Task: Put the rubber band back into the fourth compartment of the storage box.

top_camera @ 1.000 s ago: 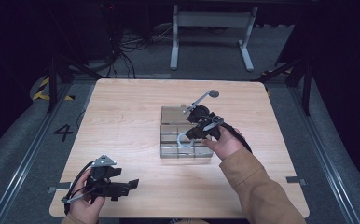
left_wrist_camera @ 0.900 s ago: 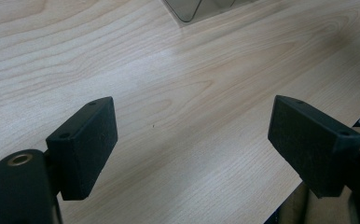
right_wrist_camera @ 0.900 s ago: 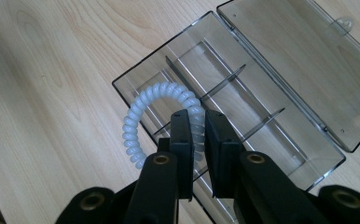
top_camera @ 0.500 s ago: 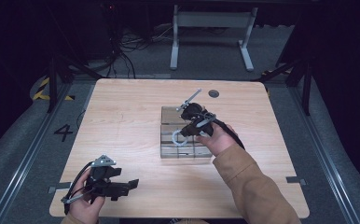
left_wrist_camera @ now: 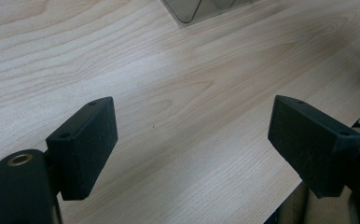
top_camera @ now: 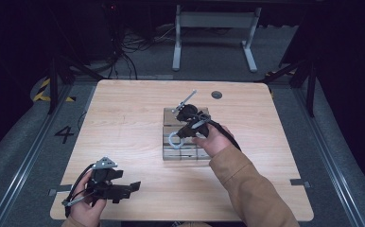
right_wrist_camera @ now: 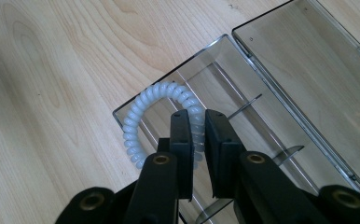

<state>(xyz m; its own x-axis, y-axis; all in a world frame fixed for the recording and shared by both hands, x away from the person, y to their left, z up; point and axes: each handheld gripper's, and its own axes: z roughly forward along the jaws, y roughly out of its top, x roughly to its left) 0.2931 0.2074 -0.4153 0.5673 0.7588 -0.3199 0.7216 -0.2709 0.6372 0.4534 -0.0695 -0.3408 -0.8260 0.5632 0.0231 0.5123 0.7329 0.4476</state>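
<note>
A white spiral coil ring hangs from my right gripper, which is shut on one side of it. The ring dangles over the corner compartment of a clear plastic divider box, partly past the box's edge. In the high view the right gripper hovers over the left side of the box with the ring below it. My left gripper rests near the table's front left, open, and its two pads stand wide apart over bare wood.
The wooden table has a dark round grommet near its far edge. A corner of the clear box lies beyond the left gripper. A metal stand is on the floor behind the table.
My right gripper has carried the coil ring to the left, over the box's left side. The left gripper has stayed where it was.
</note>
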